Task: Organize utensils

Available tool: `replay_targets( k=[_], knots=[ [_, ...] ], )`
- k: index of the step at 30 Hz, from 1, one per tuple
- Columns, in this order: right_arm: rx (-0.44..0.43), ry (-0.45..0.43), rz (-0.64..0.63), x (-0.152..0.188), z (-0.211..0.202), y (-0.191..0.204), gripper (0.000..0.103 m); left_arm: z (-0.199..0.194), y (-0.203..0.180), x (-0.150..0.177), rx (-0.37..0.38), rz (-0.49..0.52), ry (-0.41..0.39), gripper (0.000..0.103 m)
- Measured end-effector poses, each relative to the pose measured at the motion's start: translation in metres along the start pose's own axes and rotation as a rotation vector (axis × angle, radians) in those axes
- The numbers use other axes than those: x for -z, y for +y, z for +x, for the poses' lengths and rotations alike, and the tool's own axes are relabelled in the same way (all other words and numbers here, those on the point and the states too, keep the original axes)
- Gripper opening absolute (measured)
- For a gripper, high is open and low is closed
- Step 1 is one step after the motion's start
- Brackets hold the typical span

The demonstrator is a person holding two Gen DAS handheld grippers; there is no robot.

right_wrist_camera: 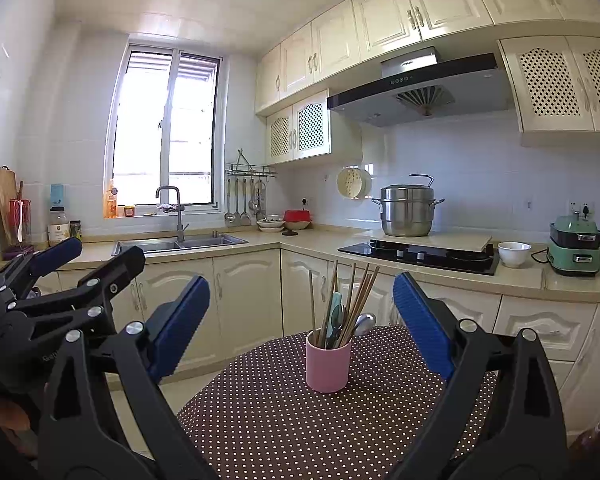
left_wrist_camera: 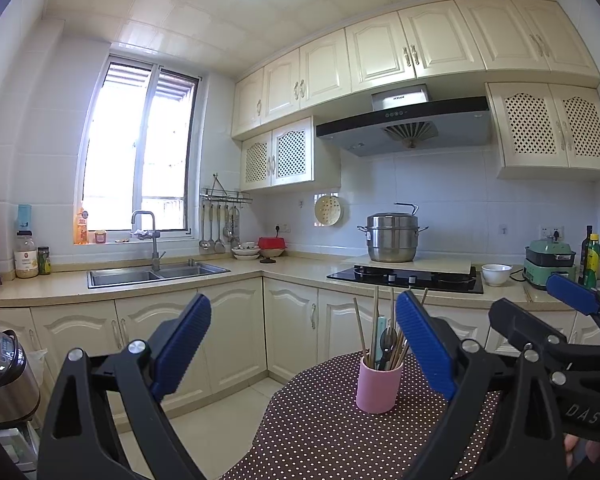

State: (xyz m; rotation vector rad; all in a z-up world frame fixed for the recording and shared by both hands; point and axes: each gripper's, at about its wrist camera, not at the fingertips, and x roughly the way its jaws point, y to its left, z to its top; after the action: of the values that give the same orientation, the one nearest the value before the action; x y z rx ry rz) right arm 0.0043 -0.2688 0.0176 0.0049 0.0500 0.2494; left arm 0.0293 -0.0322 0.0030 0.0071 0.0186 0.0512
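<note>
Round pink cup (right_wrist_camera: 327,366) of wooden chopsticks (right_wrist_camera: 358,298) (dotted tablecloth (right_wrist_camera: 300,420)), both grippers agape.

both cameras sit low over the dotted table (left_wrist_camera: 320,432), side by side, facing the kitchen's far corner. the left view looks past its own fingers with the pink cup (left_wrist_camera: 378,386) right of centre; the right view has that cup centred. both share sink (right_wrist_camera: 180,245), stove (right_wrist_camera: 416,256) and window.
</note>
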Motion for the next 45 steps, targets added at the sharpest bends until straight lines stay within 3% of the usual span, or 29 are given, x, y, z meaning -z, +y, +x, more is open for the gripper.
replay_targets(
  k=[31,45],
  knots=[
    [-0.008,0.008,-0.001,0.0,0.006,0.005,0.092,0.002,0.007,0.0,-0.011,0.001,0.006,0.092],
    [-0.011,0.036,0.018,0.008,0.026,-0.003,0.092,0.024,0.009,0.008,-0.015,0.017,0.04,0.092]
  ],
)
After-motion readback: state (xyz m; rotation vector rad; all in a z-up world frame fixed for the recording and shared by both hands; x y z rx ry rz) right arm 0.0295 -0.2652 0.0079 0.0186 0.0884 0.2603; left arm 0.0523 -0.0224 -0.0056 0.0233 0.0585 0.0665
